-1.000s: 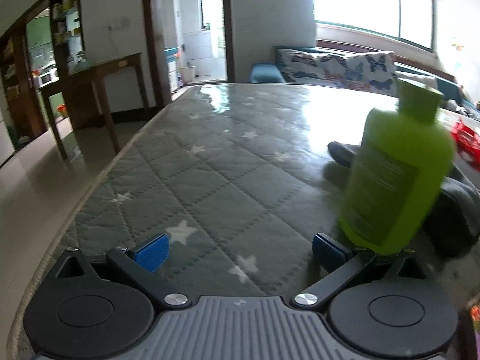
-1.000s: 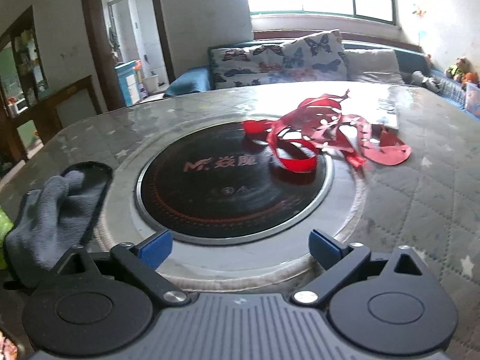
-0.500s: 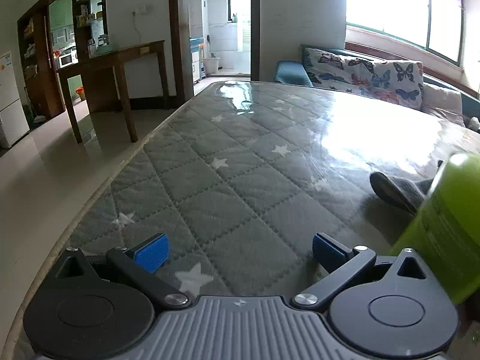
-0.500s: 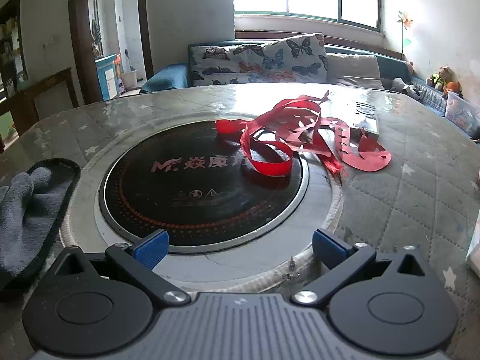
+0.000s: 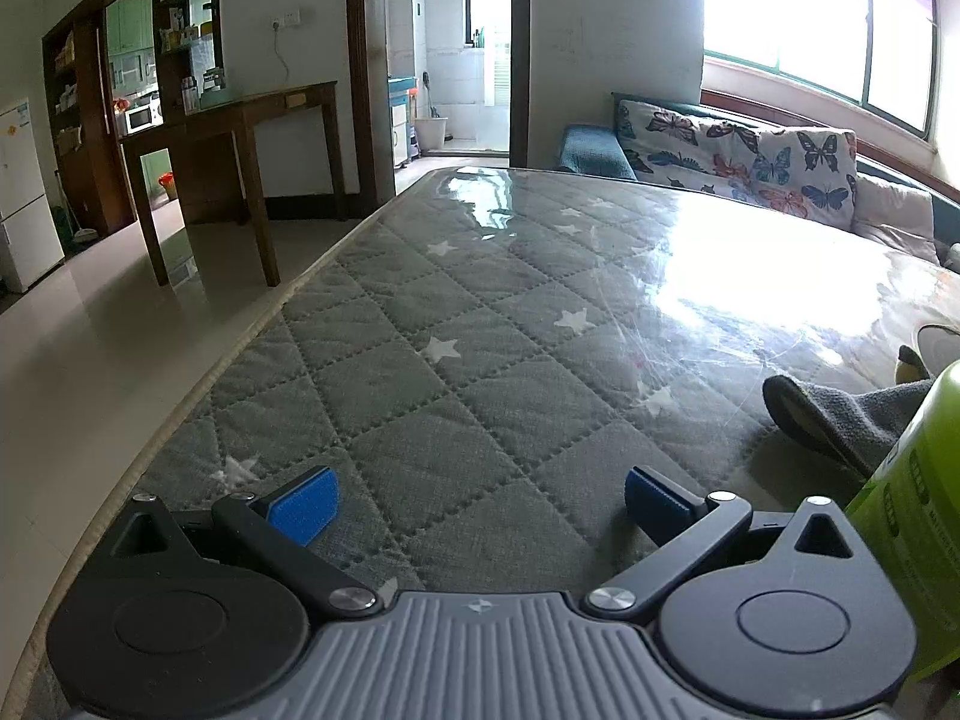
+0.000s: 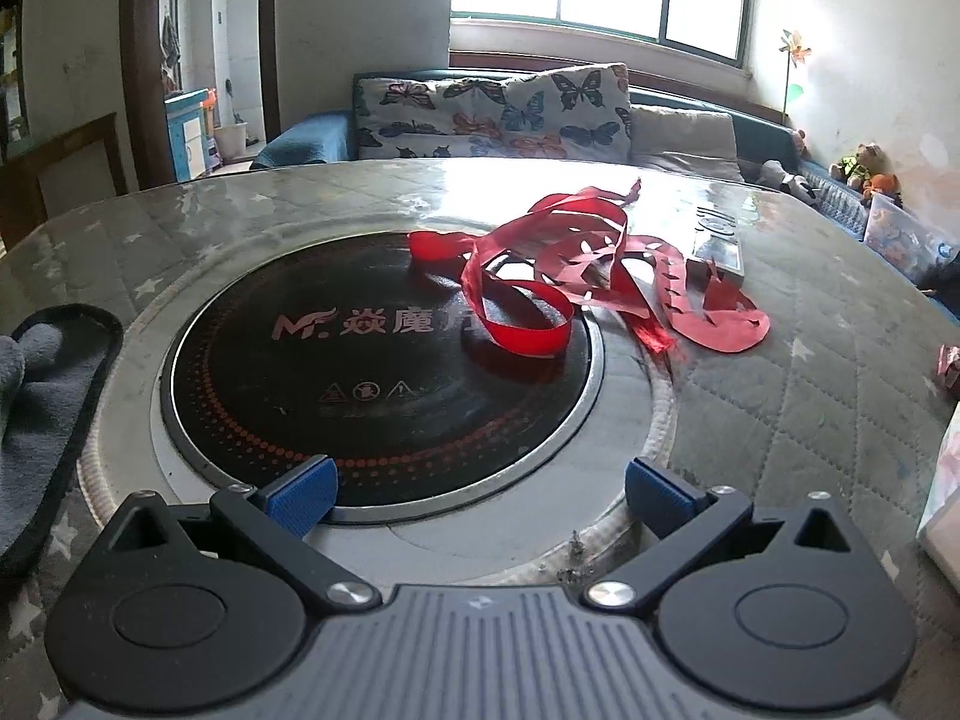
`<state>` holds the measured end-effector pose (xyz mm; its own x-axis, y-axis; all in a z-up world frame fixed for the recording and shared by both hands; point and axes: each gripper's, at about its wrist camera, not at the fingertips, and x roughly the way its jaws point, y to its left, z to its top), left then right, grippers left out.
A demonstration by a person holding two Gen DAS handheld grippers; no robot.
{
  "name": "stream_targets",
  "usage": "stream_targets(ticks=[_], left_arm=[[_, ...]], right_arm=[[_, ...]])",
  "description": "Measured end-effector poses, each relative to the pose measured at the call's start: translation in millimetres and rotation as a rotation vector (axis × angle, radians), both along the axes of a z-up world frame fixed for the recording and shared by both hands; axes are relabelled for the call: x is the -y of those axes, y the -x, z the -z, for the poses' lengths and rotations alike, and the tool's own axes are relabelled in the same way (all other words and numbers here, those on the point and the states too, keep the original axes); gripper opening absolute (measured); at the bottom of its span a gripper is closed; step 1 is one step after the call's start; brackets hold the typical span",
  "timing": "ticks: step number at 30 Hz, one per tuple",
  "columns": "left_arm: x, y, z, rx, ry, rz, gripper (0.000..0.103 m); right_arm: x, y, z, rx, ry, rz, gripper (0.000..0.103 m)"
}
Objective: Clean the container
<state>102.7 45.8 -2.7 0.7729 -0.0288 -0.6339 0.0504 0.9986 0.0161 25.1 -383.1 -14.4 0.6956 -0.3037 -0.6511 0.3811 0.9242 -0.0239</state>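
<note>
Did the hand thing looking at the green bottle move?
Yes. The left gripper swung left: the green bottle slid to the view's right edge, while the wooden side table came further into view.

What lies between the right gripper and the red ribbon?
In the right wrist view, only the black cooktop lies between the right gripper and the red ribbon.

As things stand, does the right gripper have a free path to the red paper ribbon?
Probably yes: the right gripper is open and empty, and only the bare black cooktop lies between it and the red paper ribbon.
</note>
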Motion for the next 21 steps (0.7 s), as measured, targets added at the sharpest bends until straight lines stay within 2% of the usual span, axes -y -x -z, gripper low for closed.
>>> stream_targets(ticks=[21], left_arm=[[-0.4,-1.0,-0.4,0.0,-0.001,0.0,0.103]], right_arm=[[-0.7,-7.6,5.2,-0.001,0.004,0.002,0.103]])
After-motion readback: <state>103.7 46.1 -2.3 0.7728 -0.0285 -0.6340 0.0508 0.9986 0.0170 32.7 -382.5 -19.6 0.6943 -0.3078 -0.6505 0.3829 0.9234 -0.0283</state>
